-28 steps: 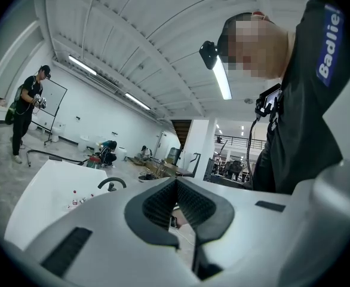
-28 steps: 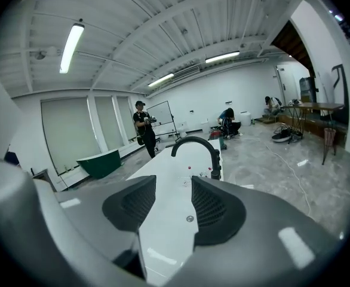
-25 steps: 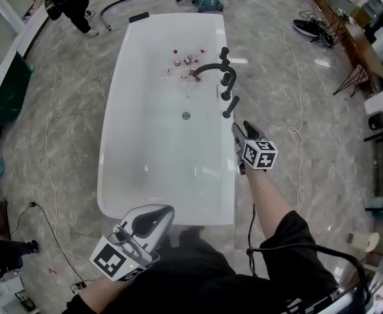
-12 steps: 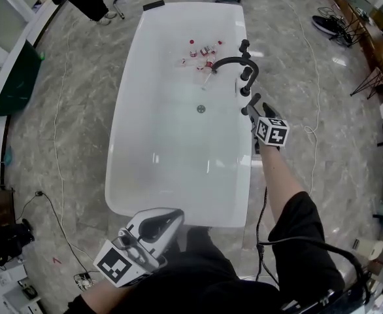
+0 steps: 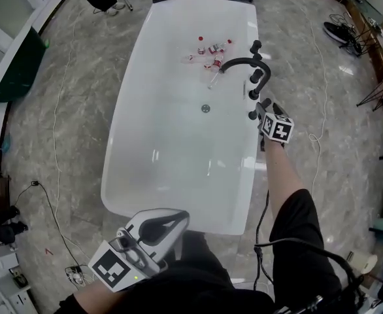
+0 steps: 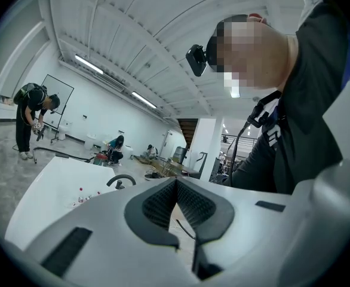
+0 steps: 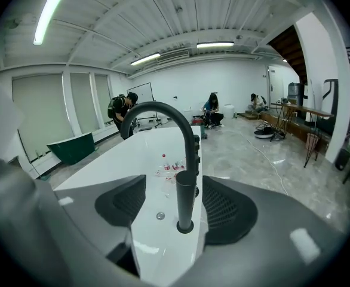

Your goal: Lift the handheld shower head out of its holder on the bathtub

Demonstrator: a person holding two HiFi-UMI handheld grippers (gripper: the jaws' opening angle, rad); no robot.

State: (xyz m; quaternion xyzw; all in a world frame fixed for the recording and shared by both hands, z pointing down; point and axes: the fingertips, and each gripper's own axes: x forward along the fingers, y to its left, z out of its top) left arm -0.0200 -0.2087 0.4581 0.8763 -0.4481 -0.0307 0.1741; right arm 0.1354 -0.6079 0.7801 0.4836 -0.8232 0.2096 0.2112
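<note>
My right gripper [image 5: 264,108], its 2 jaws opening, straddled the black shower head [image 7: 186,199] without touching it. The head stood upright in its holder on the right rim of the bathtub [image 5: 178,149], near the curved tap [image 5: 238,62]. My left gripper [image 6: 176,187] hung empty, jaws together, off the tub's near edge.

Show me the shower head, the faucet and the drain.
shower head [image 7: 186,199], right gripper view, middle of its handle.
faucet [image 7: 190,145], right gripper view, its upright pipe.
drain [image 5: 206,108], head view, its centre.
</note>
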